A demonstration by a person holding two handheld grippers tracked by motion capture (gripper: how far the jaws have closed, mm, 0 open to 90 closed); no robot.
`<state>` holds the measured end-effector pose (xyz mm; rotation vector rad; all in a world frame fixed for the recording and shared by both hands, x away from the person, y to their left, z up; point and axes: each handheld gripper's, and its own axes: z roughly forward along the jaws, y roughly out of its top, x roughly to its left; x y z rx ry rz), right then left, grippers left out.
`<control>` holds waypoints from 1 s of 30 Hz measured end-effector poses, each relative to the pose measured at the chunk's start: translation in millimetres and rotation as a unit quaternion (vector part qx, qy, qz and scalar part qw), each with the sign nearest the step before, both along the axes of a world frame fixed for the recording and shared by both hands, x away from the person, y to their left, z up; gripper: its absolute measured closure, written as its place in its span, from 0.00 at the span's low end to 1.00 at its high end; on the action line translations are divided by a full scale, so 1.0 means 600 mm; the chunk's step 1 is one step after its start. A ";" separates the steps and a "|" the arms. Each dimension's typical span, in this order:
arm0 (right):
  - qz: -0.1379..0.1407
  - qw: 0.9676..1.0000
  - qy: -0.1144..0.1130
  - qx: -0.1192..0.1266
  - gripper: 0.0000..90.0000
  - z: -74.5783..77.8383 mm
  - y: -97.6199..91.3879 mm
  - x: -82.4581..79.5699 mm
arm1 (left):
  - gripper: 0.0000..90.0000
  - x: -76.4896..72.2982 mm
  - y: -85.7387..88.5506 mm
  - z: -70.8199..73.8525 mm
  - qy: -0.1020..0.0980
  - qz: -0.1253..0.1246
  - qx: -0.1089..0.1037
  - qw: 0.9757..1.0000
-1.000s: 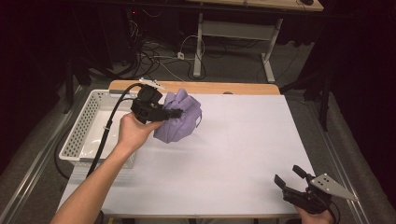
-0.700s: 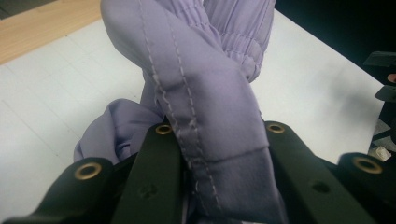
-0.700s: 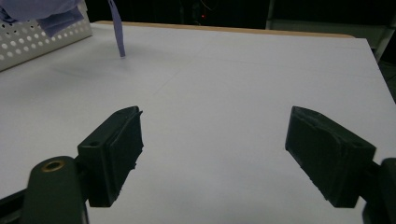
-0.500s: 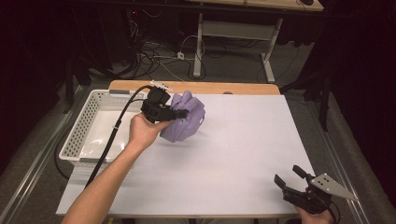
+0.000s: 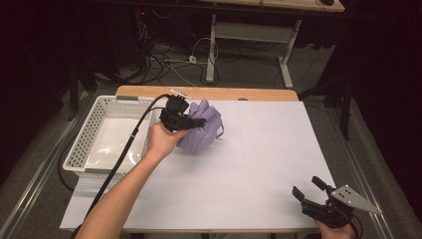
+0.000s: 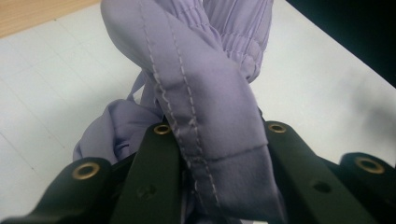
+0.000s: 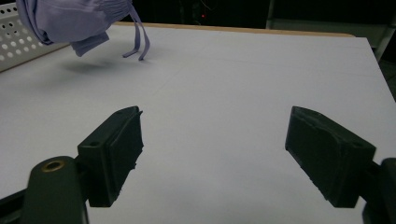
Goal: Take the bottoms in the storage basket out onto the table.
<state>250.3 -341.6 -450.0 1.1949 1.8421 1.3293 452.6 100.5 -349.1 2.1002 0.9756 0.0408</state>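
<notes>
Dark floor and tangled cables lie behind the white surface (image 5: 259, 164), whose far edge shows a strip of bare wood.

At the far left sits a white perforated basket (image 5: 89, 134), its rim flush against the side of the surface; a clear plastic sheet lies in its bottom.

Just right of the basket, the left claw (image 5: 199, 122) is held in a hand (image 5: 160, 139) whose forearm comes up from the near edge, a black cable trailing back from it along the arm. This claw is pinching a lilac cloth (image 5: 201, 130): in the left gripper view a stitched hem of the cloth (image 6: 205, 135) is squeezed between the two black jaws, with gathered elastic folds rising above them. The rest of the cloth hangs bunched from the claw, over the far left part of the surface beside the basket. From the right gripper view the cloth (image 7: 70, 21) looks lifted clear, with its shadow on the sheet below and two thin ties dangling.

Well apart, at the near right corner, the right claw (image 5: 308, 191) sits low over the surface with its jaws spread wide and nothing between them; a grey three-cornered plate (image 5: 356, 198) tops it.
</notes>
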 end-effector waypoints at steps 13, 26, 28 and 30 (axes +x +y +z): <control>0.001 1.000 -0.001 0.000 0.22 0.000 0.000 0.000 | 0.83 0.018 -0.021 -0.036 0.020 -0.002 0.008 1.000; 0.002 1.000 -0.001 -0.001 0.22 0.000 0.000 -0.001 | 0.81 0.029 -0.034 -0.060 0.033 -0.001 0.013 0.999; 0.002 1.000 -0.001 -0.001 0.22 0.000 0.000 0.000 | 0.80 0.029 -0.036 -0.062 0.034 -0.001 0.014 0.999; 0.003 1.000 -0.001 -0.001 0.22 0.000 0.000 0.000 | 0.77 0.030 -0.037 -0.063 0.037 -0.001 0.013 0.999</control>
